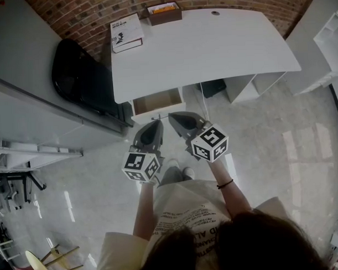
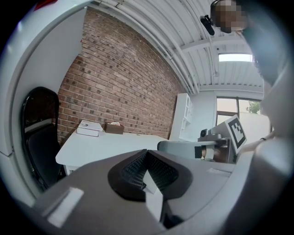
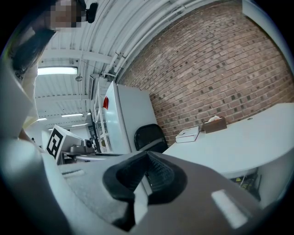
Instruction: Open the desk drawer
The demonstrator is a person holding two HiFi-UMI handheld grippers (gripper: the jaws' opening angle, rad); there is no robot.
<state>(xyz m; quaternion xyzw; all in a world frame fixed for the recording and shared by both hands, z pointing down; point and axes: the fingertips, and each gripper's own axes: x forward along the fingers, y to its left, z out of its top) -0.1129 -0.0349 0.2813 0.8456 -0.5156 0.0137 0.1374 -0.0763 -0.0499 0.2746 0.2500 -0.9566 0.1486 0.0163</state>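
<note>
printed cream shirt (image 1: 183,214) at bottom edge. left gripper (image 1: 156,123) and right gripper (image 1: 172,117) side by side, both jaws closed on nothing, tips near the drawer (image 1: 157,102) front. drawer stands pulled out under near left edge of white desk (image 1: 210,47).

White desk (image 1: 210,47) with book (image 1: 125,32), brown box (image 1: 165,13)

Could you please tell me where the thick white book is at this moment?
In the head view, the thick white book lies on the white desk's far left corner, just left of the brown box by the brick wall.
</note>
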